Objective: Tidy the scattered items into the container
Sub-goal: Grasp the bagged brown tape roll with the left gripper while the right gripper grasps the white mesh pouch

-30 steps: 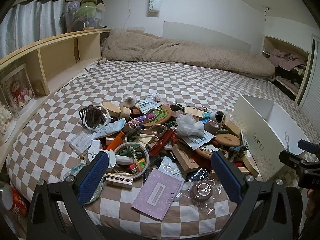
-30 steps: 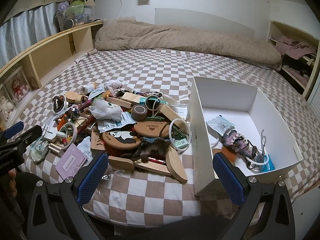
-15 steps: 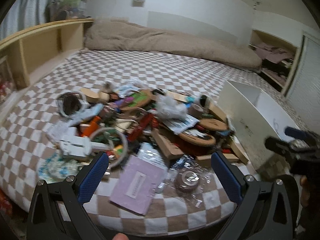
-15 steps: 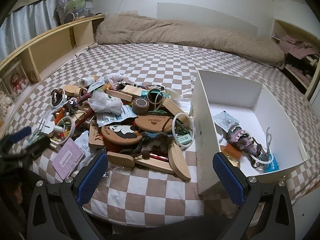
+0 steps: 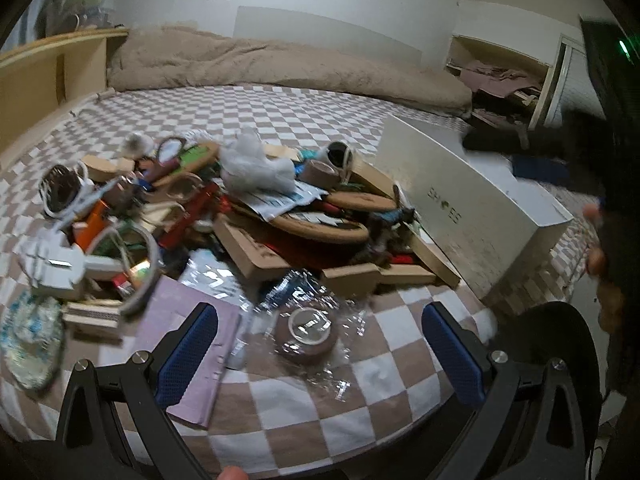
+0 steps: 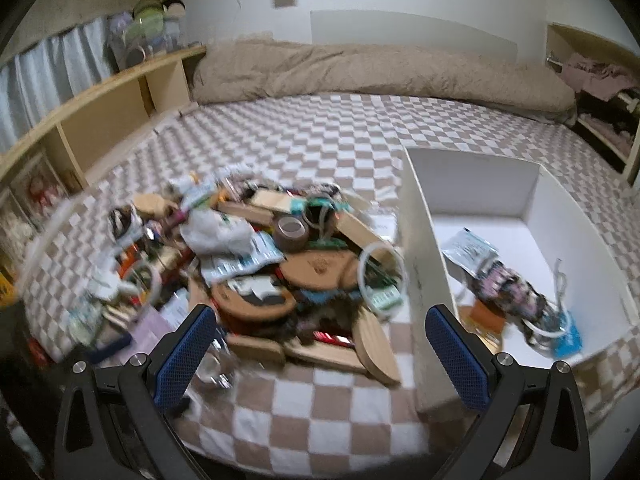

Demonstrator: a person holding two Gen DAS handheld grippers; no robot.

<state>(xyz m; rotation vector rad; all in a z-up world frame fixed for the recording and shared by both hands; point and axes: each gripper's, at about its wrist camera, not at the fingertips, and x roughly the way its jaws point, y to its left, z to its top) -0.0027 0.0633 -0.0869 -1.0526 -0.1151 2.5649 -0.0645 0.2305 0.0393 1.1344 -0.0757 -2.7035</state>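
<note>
A heap of scattered items (image 5: 240,216) lies on the checkered bed, also in the right wrist view (image 6: 260,256). A white box (image 6: 500,248) stands to its right and holds a few items; its side shows in the left wrist view (image 5: 460,208). My left gripper (image 5: 320,352) is open and empty, just above a tape roll in clear wrap (image 5: 308,328) at the heap's near edge, with a purple booklet (image 5: 188,332) beside it. My right gripper (image 6: 320,356) is open and empty, over the near edge of the heap and the box's left wall.
A beige duvet (image 6: 380,68) lies at the far side of the bed. A wooden shelf (image 6: 108,112) runs along the left. An open closet (image 6: 592,92) is at the right. The bed's front edge is close below both grippers.
My left gripper has moved forward and to the right, closer to the wrapped tape roll. My right gripper has moved closer to the heap and box. Both stay open.
</note>
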